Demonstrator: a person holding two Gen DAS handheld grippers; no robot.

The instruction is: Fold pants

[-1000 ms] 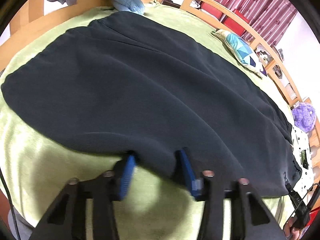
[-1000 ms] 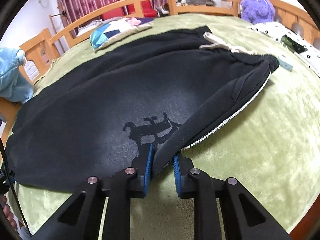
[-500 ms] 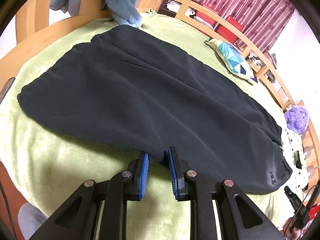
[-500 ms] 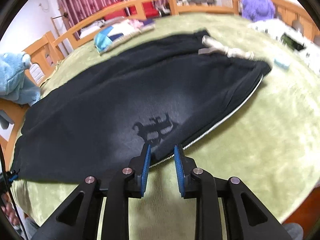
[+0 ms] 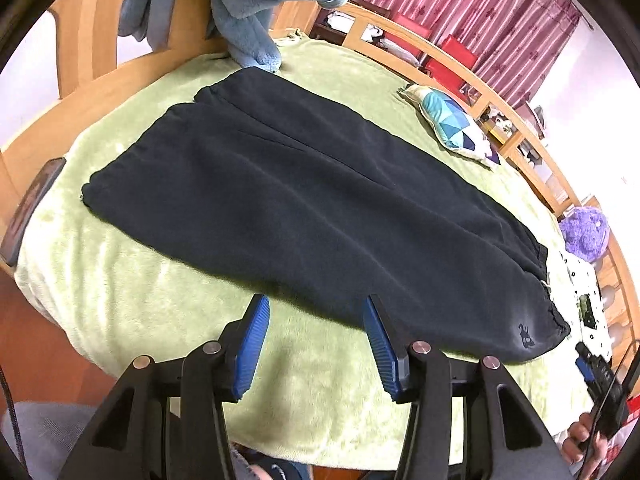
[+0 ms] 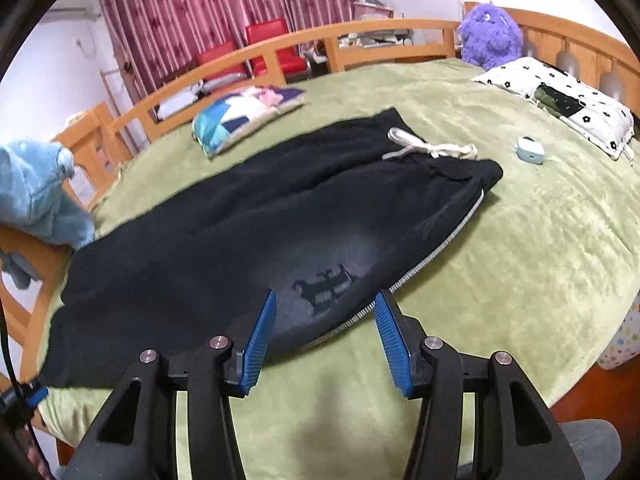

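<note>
1. Black pants [image 5: 320, 208] lie flat on the green blanket [image 5: 132, 300], folded lengthwise, one leg over the other.
2. Left gripper [image 5: 316, 344]: jaws apart, holding nothing, at the pants' near edge.
3. Right gripper [image 6: 326, 336]: jaws apart, empty, near the hip.
4. White drawstring [image 6: 432, 148] rests on the waistband.

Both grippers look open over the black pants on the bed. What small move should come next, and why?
Probably reach the left gripper toward the cuff end and the right gripper toward the waistband: both are open and holding nothing, and the pants lie folded lengthwise, leg on leg, at full length on the green blanket.
</note>
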